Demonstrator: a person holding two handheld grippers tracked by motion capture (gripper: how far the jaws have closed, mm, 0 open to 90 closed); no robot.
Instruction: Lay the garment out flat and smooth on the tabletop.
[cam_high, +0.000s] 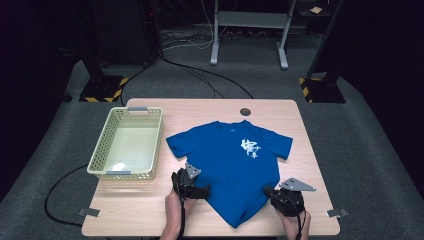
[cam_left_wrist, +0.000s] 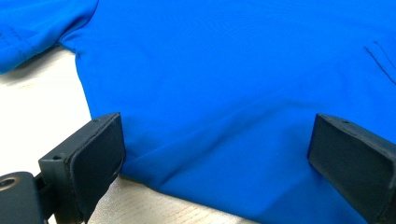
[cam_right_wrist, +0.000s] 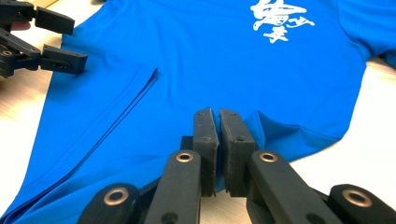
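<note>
Right gripper (cam_right_wrist: 218, 140) jaws clamped on blue T-shirt (cam_high: 235, 165) hem edge | left gripper (cam_left_wrist: 215, 149) jaws spread wide, straddling shirt's side edge | shirt lay flat, print up, on table (cam_high: 145, 200) | basket (cam_high: 102, 155) beside it, left.

A blue T-shirt (cam_high: 232, 167) lay spread on the table (cam_high: 310, 150), front up, to the right of its middle. Its collar pointed toward the far edge and its hem toward the near edge. White characters were printed on the chest, toward the right sleeve side. Both short sleeves were stretched outward. The lower part was drawn in, so the hem narrowed to a point close to the near edge, with a long fold running along one side.
</note>
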